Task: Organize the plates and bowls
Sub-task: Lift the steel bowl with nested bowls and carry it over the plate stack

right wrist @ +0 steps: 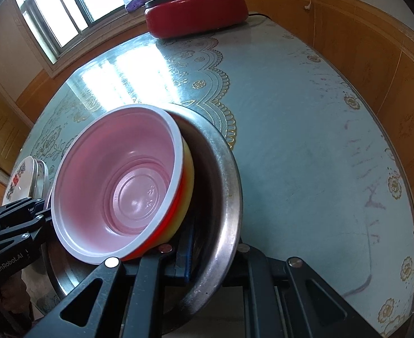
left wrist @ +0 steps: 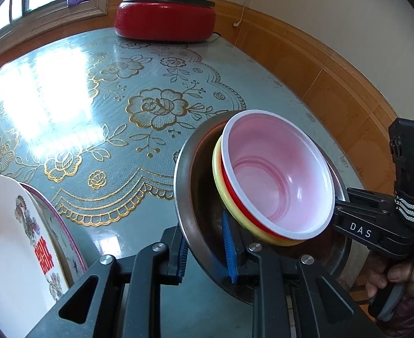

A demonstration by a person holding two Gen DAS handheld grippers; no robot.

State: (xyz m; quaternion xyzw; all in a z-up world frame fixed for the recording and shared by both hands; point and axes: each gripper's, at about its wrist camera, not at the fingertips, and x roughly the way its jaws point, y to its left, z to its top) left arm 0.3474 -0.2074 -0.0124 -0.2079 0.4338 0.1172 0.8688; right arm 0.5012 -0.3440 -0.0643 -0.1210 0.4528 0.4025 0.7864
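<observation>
Where rims nest, pink bowl [left wrist: 277,174] in yellow bowl [left wrist: 221,180] inside steel basin [left wrist: 187,197].

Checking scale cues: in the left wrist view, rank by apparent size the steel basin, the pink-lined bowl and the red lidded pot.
1. Steel basin
2. Pink-lined bowl
3. Red lidded pot, though it stands far off, so its true size is unsure.

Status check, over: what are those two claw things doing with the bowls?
Left gripper and right gripper both shut on steel basin rim. Pink bowl nested inside. Plates left. Nothing blocking.
</observation>
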